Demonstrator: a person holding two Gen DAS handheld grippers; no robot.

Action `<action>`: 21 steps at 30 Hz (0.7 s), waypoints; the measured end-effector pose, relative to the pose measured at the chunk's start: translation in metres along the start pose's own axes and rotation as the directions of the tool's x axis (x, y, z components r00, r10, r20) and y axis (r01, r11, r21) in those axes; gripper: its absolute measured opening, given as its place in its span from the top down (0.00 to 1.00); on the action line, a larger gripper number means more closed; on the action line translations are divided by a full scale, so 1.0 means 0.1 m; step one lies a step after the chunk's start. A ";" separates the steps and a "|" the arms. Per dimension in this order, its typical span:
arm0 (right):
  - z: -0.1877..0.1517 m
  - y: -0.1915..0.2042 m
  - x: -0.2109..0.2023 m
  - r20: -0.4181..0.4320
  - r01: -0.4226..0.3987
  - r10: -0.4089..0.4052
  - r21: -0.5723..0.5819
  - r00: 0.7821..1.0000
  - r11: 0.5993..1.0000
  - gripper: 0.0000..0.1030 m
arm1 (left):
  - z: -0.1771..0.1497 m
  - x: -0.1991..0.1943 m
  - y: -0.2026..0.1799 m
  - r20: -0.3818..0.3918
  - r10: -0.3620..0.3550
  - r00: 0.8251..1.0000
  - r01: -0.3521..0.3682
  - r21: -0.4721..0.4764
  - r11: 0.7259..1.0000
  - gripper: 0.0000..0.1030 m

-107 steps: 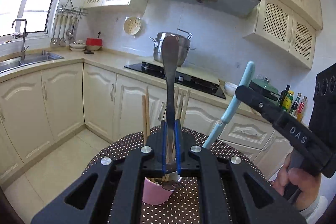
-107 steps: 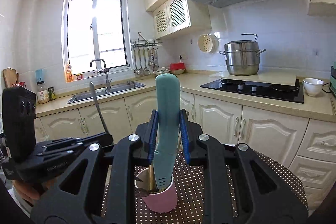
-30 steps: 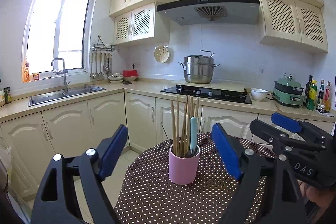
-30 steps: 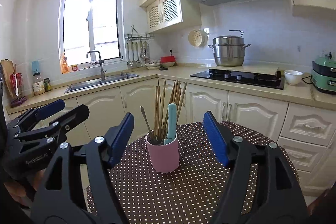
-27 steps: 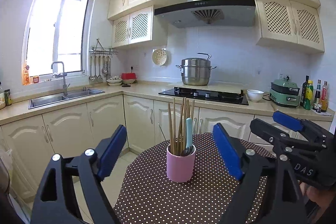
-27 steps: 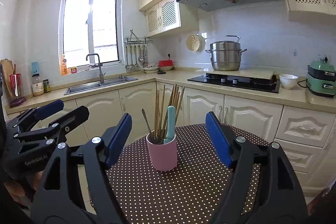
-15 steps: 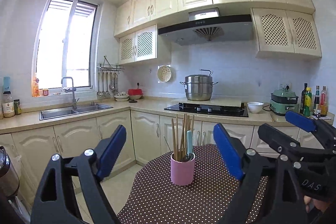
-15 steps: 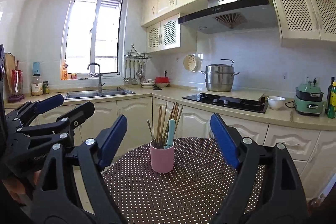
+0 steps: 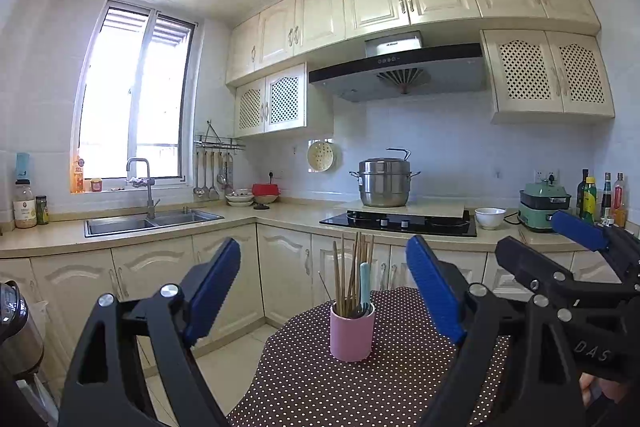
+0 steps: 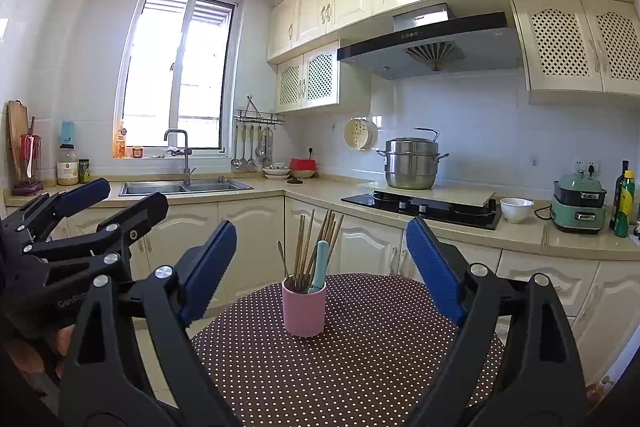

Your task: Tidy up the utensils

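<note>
Glossy pink cup (image 9: 351,335), wooden chopsticks (image 9: 347,275), dotted cloth tablecloth (image 10: 360,367), shiny steel pot (image 10: 411,163)

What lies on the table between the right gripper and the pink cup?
Nothing: in the right wrist view only bare dotted tablecloth lies between the open right gripper and the pink cup.

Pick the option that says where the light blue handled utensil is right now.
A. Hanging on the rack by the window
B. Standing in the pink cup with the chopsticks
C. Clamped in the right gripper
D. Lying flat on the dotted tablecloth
B: the light blue utensil stands in the pink cup beside the chopsticks, and both grippers are open and empty.
</note>
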State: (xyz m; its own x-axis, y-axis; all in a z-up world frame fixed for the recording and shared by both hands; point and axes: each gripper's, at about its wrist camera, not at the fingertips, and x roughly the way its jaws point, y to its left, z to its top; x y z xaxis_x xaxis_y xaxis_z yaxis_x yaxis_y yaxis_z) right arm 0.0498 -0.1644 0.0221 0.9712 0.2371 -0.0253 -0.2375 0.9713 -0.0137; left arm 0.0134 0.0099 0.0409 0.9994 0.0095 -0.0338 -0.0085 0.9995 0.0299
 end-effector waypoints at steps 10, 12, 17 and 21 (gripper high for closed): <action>-0.01 -0.04 0.01 -0.009 -0.008 0.008 0.010 1.000 1.000 0.16 | -0.01 0.00 0.01 0.004 0.001 1.000 -0.001 0.003 1.000 0.19; -0.02 -0.04 0.01 -0.012 -0.011 0.011 0.012 1.000 1.000 0.16 | -0.01 0.00 0.01 0.005 0.002 1.000 -0.002 0.001 1.000 0.19; -0.01 -0.04 0.02 -0.018 -0.014 0.014 0.013 1.000 1.000 0.16 | -0.02 0.01 0.01 0.004 0.001 1.000 -0.001 0.001 1.000 0.19; -0.01 -0.04 0.03 -0.023 -0.012 0.012 0.011 1.000 1.000 0.16 | -0.02 0.00 0.01 0.008 0.007 1.000 -0.007 0.009 1.000 0.19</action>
State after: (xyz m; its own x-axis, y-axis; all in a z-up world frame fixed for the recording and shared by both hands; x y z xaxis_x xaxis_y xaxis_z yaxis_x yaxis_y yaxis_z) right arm 0.0538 -0.1676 0.0207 0.9675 0.2484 -0.0484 -0.2487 0.9686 -0.0019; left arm 0.0136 0.0106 0.0392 0.9995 0.0159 -0.0256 -0.0149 0.9991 0.0391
